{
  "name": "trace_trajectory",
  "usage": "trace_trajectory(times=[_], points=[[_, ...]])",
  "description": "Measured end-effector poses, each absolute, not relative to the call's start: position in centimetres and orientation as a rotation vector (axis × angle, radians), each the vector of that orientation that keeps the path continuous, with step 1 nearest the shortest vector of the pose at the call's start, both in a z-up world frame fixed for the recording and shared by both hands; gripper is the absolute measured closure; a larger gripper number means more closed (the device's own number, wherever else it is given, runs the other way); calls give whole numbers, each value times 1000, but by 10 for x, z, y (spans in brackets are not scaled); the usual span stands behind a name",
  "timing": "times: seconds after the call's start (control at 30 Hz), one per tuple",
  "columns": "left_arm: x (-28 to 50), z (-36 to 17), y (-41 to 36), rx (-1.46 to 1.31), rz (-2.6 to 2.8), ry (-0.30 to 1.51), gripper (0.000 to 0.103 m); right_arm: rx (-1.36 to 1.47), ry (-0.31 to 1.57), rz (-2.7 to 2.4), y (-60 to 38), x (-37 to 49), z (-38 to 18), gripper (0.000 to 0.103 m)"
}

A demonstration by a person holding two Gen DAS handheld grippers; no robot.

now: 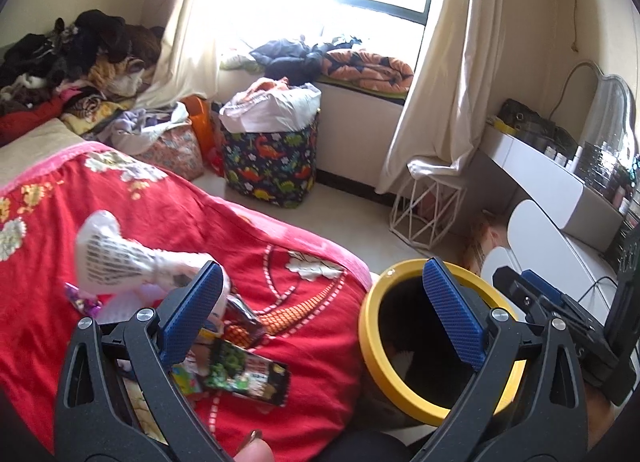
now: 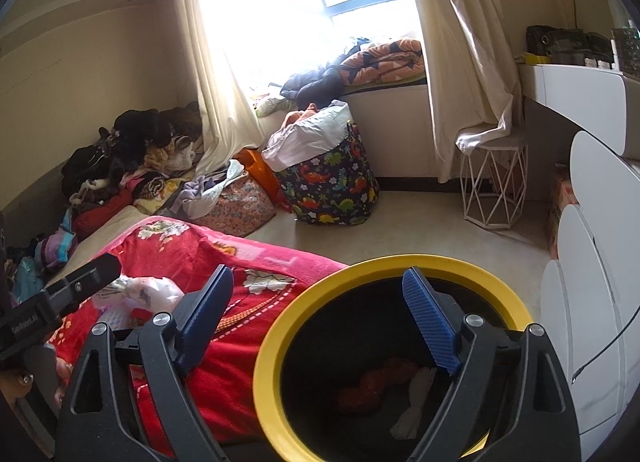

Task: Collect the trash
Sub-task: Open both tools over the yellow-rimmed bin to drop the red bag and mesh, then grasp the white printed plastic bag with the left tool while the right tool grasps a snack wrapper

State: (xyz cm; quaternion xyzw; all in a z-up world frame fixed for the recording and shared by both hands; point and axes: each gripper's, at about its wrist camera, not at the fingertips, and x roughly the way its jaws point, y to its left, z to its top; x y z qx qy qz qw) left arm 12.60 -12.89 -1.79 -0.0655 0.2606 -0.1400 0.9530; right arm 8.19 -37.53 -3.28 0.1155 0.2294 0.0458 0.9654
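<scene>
- While both grippers hang spread and empty over the bedside, the job looks partly done: the bin (image 2: 276, 362) with the yellow rim already holds something orange-red and a pale crumpled scrap (image 2: 414, 402) at its dark bottom.
- On the left, the left gripper (image 1: 324, 318) has its jaws wide apart, nothing between the pads; one blue finger sits over the litter on the blanket (image 1: 304, 342), the other over the bin's mouth.
- Beside it, the right gripper (image 2: 320, 326) is likewise apart and holds nothing, one finger above the blanket, the other above the bin's opening.
- Still to collect, by my reckoning: a dark green snack wrapper (image 1: 248, 376) lying flat near the blanket's edge, a white printed plastic bag (image 1: 112, 262) crumpled further up, a small purple foil scrap (image 1: 82, 300), and more wrappers partly hidden behind the left finger.
- All that litter lies on the bed, just beside the bin, which stands on the floor against the bed's edge.
- Whether more trash lies elsewhere in the room, I cannot tell.
</scene>
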Motion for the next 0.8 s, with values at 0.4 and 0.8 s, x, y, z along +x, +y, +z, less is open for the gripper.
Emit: trace_trajectory(times=[0.4, 0.8], points=[[123, -12, -99, -152, -238, 496, 11, 178, 452, 138, -344, 79, -23, 17], [126, -9, -71, -172, -184, 481, 11, 139, 446, 202, -312, 76, -17, 16]])
